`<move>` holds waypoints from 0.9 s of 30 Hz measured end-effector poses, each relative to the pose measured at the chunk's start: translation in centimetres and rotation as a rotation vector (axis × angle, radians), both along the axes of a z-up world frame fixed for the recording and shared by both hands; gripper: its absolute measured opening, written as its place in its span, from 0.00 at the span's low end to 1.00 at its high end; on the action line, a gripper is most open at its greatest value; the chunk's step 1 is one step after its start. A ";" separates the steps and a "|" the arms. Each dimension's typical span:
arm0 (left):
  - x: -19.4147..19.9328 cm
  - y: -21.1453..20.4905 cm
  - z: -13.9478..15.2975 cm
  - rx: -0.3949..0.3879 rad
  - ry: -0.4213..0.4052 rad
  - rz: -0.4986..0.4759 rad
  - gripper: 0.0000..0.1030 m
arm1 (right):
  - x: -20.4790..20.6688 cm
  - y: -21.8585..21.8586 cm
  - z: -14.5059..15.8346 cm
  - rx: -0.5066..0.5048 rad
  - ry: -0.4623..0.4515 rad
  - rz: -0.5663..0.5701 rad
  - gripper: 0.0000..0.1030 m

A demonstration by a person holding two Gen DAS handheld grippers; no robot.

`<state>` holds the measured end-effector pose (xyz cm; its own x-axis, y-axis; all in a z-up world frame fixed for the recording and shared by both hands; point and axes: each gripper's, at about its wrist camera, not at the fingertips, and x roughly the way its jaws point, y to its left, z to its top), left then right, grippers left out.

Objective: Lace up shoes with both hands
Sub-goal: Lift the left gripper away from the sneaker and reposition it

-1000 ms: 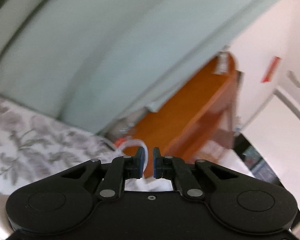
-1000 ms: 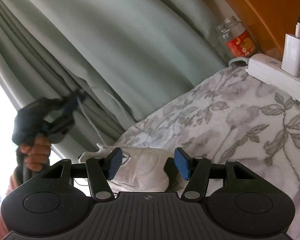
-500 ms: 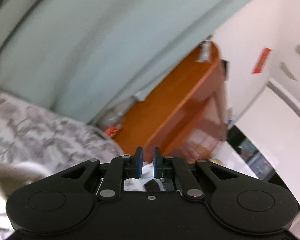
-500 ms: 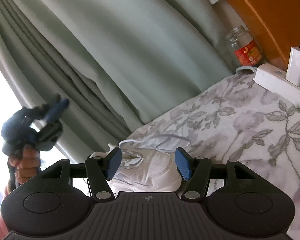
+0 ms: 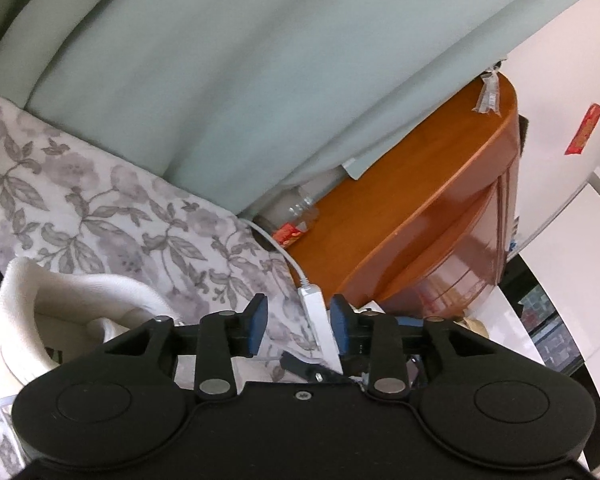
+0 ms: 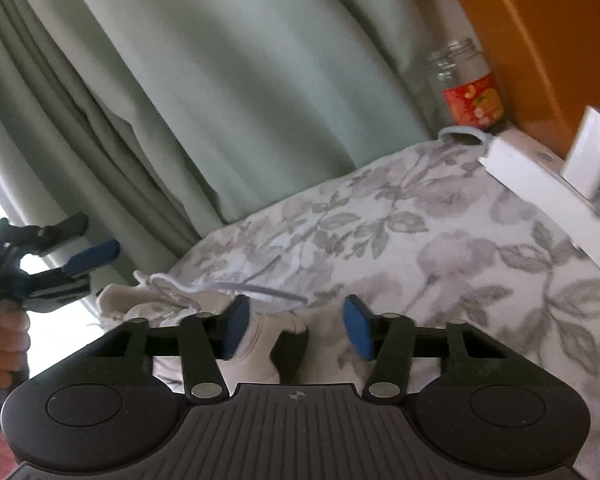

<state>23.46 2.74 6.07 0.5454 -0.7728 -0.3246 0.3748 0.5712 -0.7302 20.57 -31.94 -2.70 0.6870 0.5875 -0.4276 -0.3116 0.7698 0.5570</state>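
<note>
Left gripper now spread apart, empty, lace let go since a second ago. White sneaker on floral bedspread, loose lace draped over it. Right gripper wide, empty, just above shoe. Risk: slack lace snagging, slipping out of eyelets.

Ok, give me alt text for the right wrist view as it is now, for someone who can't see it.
The open right gripper hangs just above a white shoe on a grey floral bedspread, holding nothing, with a loose white lace trailing off the shoe. At far left a hand holds the left gripper open beside green curtains.
</note>
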 end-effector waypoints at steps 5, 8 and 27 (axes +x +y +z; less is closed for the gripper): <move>-0.4 1.3 -0.2 0.003 0.004 0.029 0.40 | 0.5 0.3 0.1 0.061 -0.031 -0.024 0.08; -0.5 2.4 -0.3 -0.011 0.005 0.053 0.41 | -0.7 -0.6 1.5 0.158 -0.104 -0.046 0.06; -1.9 2.7 -0.5 -0.067 0.002 0.037 0.47 | -9.1 3.4 4.1 0.143 -0.140 0.299 0.05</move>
<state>21.59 5.42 5.57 0.5739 -0.7718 -0.2738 0.3529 0.5347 -0.7678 11.50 -28.55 1.44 0.5218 0.8185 -0.2402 -0.5920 0.5503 0.5888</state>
